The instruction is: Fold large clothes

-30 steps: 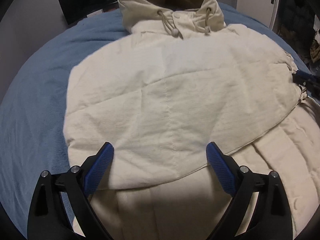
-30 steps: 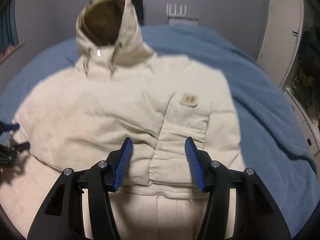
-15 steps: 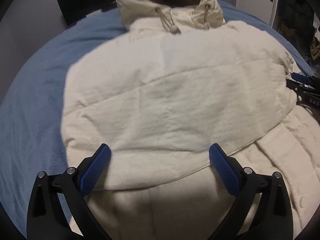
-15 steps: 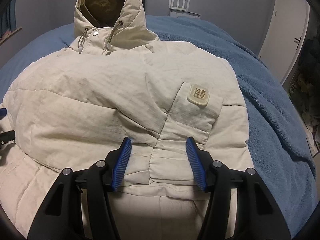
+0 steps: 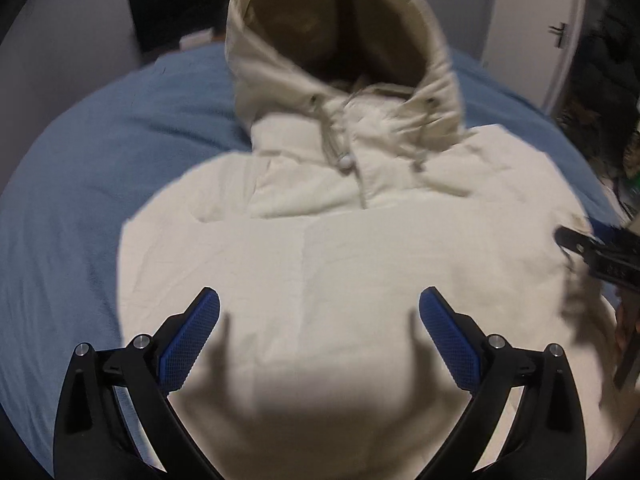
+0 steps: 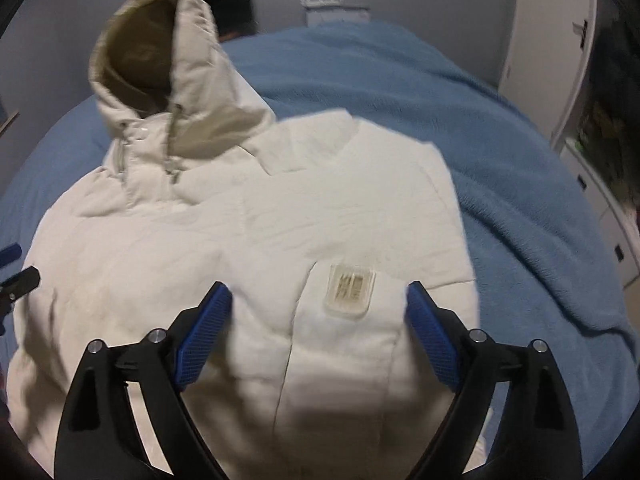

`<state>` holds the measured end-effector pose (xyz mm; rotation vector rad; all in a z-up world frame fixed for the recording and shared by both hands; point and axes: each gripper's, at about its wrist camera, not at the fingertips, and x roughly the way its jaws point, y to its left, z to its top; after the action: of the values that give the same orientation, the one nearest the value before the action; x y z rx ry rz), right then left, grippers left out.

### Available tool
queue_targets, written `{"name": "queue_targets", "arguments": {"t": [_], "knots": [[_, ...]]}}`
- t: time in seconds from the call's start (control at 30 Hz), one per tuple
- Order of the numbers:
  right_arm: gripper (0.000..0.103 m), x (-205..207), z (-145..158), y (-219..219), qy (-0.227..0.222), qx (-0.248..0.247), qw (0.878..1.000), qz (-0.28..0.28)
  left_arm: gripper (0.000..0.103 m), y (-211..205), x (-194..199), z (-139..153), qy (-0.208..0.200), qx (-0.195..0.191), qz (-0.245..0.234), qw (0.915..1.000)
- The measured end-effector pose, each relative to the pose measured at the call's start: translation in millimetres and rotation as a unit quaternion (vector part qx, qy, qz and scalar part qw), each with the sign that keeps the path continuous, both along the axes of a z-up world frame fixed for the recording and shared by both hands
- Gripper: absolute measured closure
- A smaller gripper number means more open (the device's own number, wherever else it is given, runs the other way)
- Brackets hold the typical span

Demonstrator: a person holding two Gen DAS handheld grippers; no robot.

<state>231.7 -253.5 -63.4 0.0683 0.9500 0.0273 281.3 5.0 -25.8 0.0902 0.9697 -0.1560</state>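
Observation:
A cream hooded jacket [image 5: 340, 248] lies front up on the bed, its hood [image 5: 340, 40] standing at the far end. A sleeve is folded across the chest, and it carries a logo patch [image 6: 350, 290]. My left gripper [image 5: 320, 320] hovers open above the jacket's middle with nothing between its fingers. My right gripper [image 6: 318, 320] hovers over the folded sleeve with its jaws opening wide. The patch shows between the fingers, and the pads press on nothing. Each gripper shows at the edge of the other's view: the right gripper [image 5: 596, 248] and the left gripper [image 6: 16, 276].
A blue fleece blanket [image 6: 460, 128] covers the bed around the jacket. A white door [image 5: 532, 28] and dark clutter stand at the far right. A black object [image 5: 176, 20] sits behind the hood. White drawers [image 6: 600, 216] flank the bed's right side.
Both grippers have moved forward over the jacket toward the hood. The right gripper's jaws have spread from about half open to wide. The left gripper stayed open.

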Motion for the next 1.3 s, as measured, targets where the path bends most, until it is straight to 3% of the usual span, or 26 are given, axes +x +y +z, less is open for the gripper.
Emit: {"name": "queue_targets", "arguments": {"t": [0.07, 0.17, 0.33, 0.43, 0.5, 0.63, 0.8, 0.87, 0.93, 1.07, 1.1, 1.13, 1.2, 1.3], "knots": [[0.008, 6.7, -17.7, 0.4, 0.016, 0.002, 1.0, 0.007, 0.006, 3.4, 12.1, -22.4, 0.027, -0.003, 0.008, 0.9996], [0.006, 7.8, -30.6, 2.6, 0.015, 0.001, 1.0, 0.023, 0.005, 6.3, 10.4, -39.7, 0.011, -0.009, -0.009, 0.9999], [0.007, 2.8, -16.3, 3.3, -0.003, -0.019, 1.0, 0.024, 0.005, 12.4, 3.7, -44.1, -0.002, -0.015, -0.032, 0.9994], [0.007, -1.5, 14.9, 9.8, -0.059, -0.021, 0.998, 0.032, 0.006, 7.3, 3.8, -23.4, 0.006, 0.007, -0.074, 0.9972], [0.007, 6.2, 32.7, 19.0, -0.08, -0.014, 0.996, 0.048, 0.006, 11.0, 5.7, -2.0, -0.032, -0.005, -0.072, 0.9969], [0.007, 41.9, 60.2, 43.8, -0.104, -0.016, 0.992, 0.068, 0.006, 24.3, 40.8, 40.8, -0.079, -0.035, -0.016, 0.9961], [0.007, 102.0, 84.3, 79.6, -0.124, -0.014, 0.989, 0.083, 0.006, 32.2, 90.2, 56.7, -0.071, -0.025, 0.049, 0.9959], [0.012, 121.1, 88.6, 89.9, -0.128, -0.013, 0.989, 0.078, 0.006, 35.7, 100.7, 57.5, -0.069, -0.023, 0.066, 0.9952], [0.029, 140.2, 89.5, 98.9, -0.124, -0.015, 0.989, 0.079, 0.006, 41.1, 105.0, 59.7, -0.073, -0.032, 0.071, 0.9943], [0.044, 171.1, 88.7, 107.1, -0.118, -0.006, 0.991, 0.069, 0.007, 48.2, 109.6, 59.4, -0.081, -0.03, 0.058, 0.9946], [0.055, 176.8, 89.4, 108.9, -0.119, -0.007, 0.99, 0.069, 0.007, 47.1, 108.6, 58.4, -0.083, -0.024, 0.055, 0.9948], [0.074, 182.6, 89.2, 111.7, -0.12, -0.015, 0.99, 0.071, 0.007, 47.3, 109.8, 58.1, -0.084, -0.018, 0.052, 0.9949], [0.088, 185.1, 88.0, 115.0, -0.126, -0.026, 0.989, 0.079, 0.007, 51.7, 111.1, 59.6, -0.096, -0.02, 0.049, 0.994], [0.095, 170.0, 87.6, 110.5, -0.157, -0.018, 0.984, 0.086, 0.007, 59.3, 108.3, 65.8, -0.12, -0.036, 0.051, 0.9908]]}}
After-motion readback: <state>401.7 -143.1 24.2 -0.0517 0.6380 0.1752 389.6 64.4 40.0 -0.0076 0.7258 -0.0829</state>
